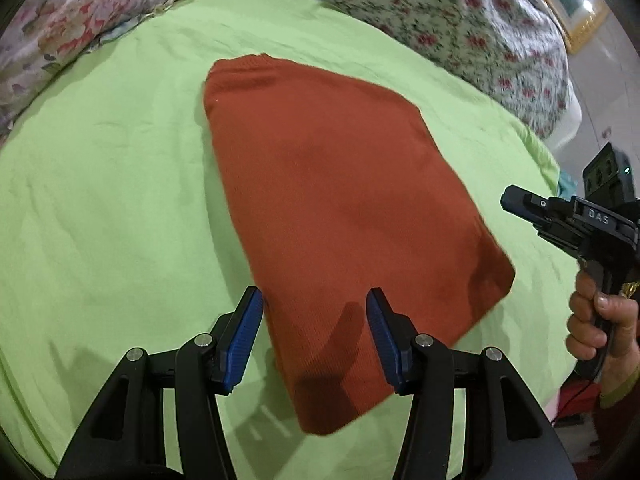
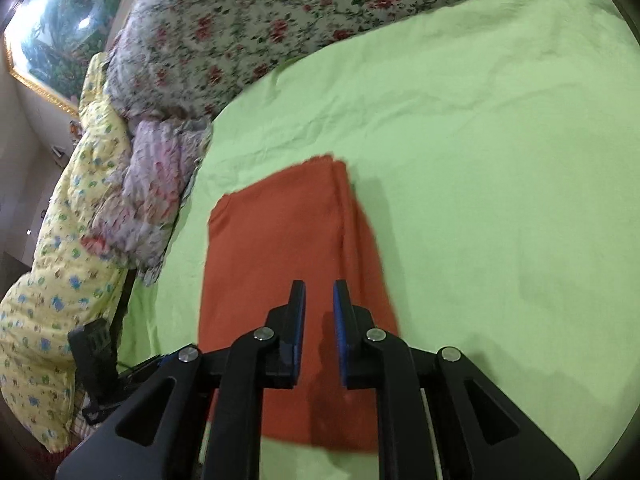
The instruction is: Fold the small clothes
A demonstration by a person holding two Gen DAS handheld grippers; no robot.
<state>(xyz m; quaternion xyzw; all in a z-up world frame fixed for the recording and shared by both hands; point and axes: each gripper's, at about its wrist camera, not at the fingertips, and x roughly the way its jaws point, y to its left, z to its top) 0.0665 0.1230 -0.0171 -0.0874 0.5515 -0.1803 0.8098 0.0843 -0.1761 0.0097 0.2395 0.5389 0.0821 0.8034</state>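
Observation:
A rust-red knit garment (image 1: 332, 208) lies folded flat in a long rectangle on the green sheet (image 1: 100, 208). It also shows in the right wrist view (image 2: 276, 248), with a folded layer along its right side. My left gripper (image 1: 315, 300) is open and empty, hovering over the garment's near end. My right gripper (image 2: 319, 292) is open with a narrow gap, empty, above the garment's near part. The right gripper also shows in the left wrist view (image 1: 516, 200), held in a hand beside the garment's right edge.
Floral quilts (image 1: 460, 24) are piled along the far side of the bed. A pale floral pillow (image 1: 68, 28) lies at the far left. A yellow patterned blanket (image 2: 60, 264) hangs at the bed's side. A framed picture (image 2: 60, 20) hangs on the wall.

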